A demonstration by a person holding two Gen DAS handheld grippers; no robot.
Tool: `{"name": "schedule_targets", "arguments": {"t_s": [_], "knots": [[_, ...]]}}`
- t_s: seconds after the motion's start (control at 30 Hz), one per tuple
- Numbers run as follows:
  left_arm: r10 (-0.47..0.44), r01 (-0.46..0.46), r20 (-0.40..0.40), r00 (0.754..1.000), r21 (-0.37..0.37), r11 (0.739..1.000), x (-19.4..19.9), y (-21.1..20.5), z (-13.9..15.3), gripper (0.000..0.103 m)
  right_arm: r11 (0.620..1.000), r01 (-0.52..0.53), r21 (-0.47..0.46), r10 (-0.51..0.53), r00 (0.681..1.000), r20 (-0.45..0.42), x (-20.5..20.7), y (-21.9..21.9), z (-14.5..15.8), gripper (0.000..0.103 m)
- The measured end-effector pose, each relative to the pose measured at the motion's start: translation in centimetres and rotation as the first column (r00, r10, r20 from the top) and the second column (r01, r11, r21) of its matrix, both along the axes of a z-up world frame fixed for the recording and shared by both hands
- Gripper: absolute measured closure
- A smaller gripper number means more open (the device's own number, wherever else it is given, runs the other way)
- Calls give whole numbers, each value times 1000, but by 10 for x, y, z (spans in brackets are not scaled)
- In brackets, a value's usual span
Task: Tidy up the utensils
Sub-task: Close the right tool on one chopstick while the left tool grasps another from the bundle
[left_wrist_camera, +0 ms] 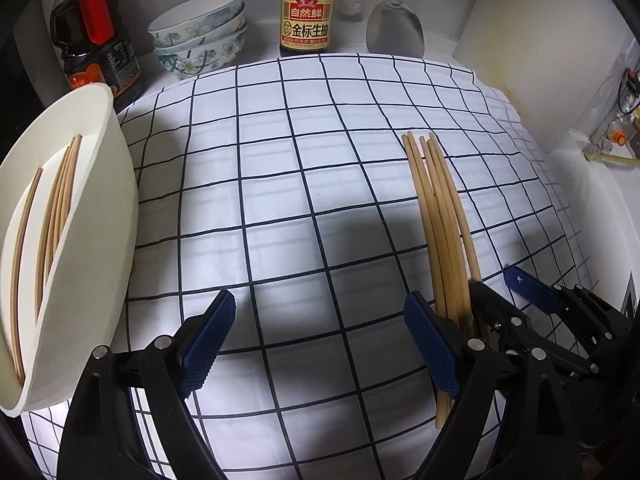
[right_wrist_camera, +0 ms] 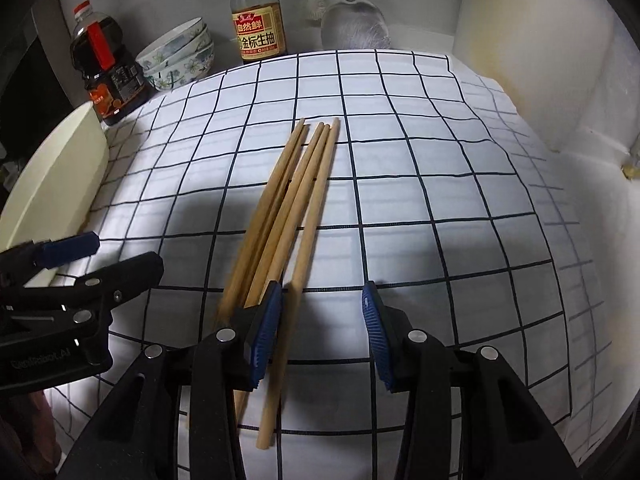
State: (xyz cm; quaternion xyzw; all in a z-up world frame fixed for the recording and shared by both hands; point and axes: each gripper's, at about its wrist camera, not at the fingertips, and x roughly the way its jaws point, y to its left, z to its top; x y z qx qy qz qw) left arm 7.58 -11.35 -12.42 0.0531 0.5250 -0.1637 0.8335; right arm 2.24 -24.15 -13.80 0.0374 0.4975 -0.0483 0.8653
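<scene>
1. Left wrist view: the left gripper (left_wrist_camera: 320,340), black with ribbed blue pads, has its jaws wide apart over the white cloth with a dark grid (left_wrist_camera: 280,184), and nothing lies between them.
2. Only this view looks inside the cream plastic oval holder (left_wrist_camera: 116,184) at the left edge: several pale wooden chopsticks (left_wrist_camera: 60,200) lean in its compartments, split by an inner wall.
3. The loose bundle of round wooden chopsticks (left_wrist_camera: 436,216) lies on the cloth at the right, running under the left gripper's right finger; the right gripper (left_wrist_camera: 496,288) reaches in beside it, though its grip is unclear here.
4. At the back stand a dark sauce jug with a red handle (left_wrist_camera: 94,40), stacked floral ceramic bowls (left_wrist_camera: 200,32), a glass soy sauce bottle with a yellow label (left_wrist_camera: 306,20) and a steel spatula (left_wrist_camera: 394,28).
5. Right wrist view: the right gripper (right_wrist_camera: 322,328) stands partly open. One chopstick of the bundle (right_wrist_camera: 288,200) lies just inside its left pad; the others pass outside that finger. The pads press on nothing.
6. Here the holder (right_wrist_camera: 60,184) shows only its smooth outer wall, its contents hidden; the left gripper's fingers (right_wrist_camera: 72,248) enter from the left.
</scene>
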Motion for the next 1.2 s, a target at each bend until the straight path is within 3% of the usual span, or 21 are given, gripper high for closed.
{"name": "schedule_targets", "arguments": {"t_s": [0.2,0.7,1.2], "knots": [[-20,20,6,1000,-10,1000,3,-12,-1,18,1000,16,-18,-15,1000,10,2,-7,0,73],[-90,91,14,996,-13,996,3,-44,-16,18,996,82,-21,-81,996,21,-14,-36,1,74],[5,-5,53,999,-5,1000,9,-8,-18,18,996,82,-22,-81,996,23,-14,-35,2,74]]}}
